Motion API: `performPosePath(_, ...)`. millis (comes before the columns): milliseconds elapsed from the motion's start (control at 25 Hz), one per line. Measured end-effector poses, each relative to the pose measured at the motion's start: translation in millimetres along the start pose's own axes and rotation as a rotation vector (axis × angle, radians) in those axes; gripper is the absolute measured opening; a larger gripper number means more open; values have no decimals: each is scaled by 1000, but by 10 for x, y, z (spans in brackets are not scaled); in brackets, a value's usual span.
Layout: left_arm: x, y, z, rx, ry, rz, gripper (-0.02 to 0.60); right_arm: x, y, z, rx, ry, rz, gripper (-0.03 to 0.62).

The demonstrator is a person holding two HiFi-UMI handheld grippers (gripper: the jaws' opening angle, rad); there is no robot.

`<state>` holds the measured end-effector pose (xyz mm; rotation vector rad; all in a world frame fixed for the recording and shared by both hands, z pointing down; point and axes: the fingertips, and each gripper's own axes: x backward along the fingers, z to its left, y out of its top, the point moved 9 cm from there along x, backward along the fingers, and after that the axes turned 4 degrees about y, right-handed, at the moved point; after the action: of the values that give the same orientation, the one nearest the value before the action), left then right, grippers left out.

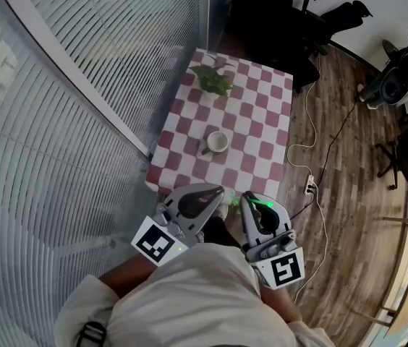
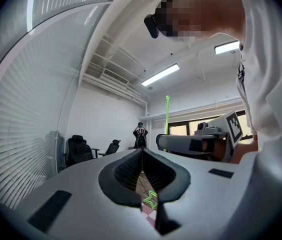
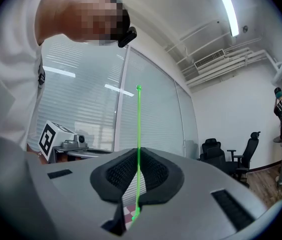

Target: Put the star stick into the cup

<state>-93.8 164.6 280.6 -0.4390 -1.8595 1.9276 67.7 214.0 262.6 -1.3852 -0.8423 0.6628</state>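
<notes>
While both grippers hang over the near edge of the table, I take the scene from the left. My left gripper (image 2: 142, 156) has its jaws pressed together on nothing. Through the slot under them I see the small green star (image 2: 152, 200) at the stick's lower end, above the cloth.

At twelve o'clock from the grippers stands the round white cup (image 1: 218, 142), mouth up, near the middle of the small table with the red-and-white chequered cloth (image 1: 262, 129). A leafy green plant (image 1: 213, 79) sits beyond it, also at twelve.

Further right, my right gripper (image 3: 138, 159) is clenched on the thin, bright-green star stick (image 3: 139, 129). The rod runs upright between the pads and rises well above them to a small knob.

I judge the stick very light, smooth and somewhat whippy. It could swivel in the pads, so the hold belongs on the shaft low down, near the star. The cup looks light too, and a knock on its rim could tip it.
</notes>
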Motion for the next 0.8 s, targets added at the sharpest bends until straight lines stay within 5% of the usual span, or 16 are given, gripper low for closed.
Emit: performPosePath(800, -998, -19, 524, -4, 26, 9, 32, -484, -94, -1048, -20, 30, 9, 40)
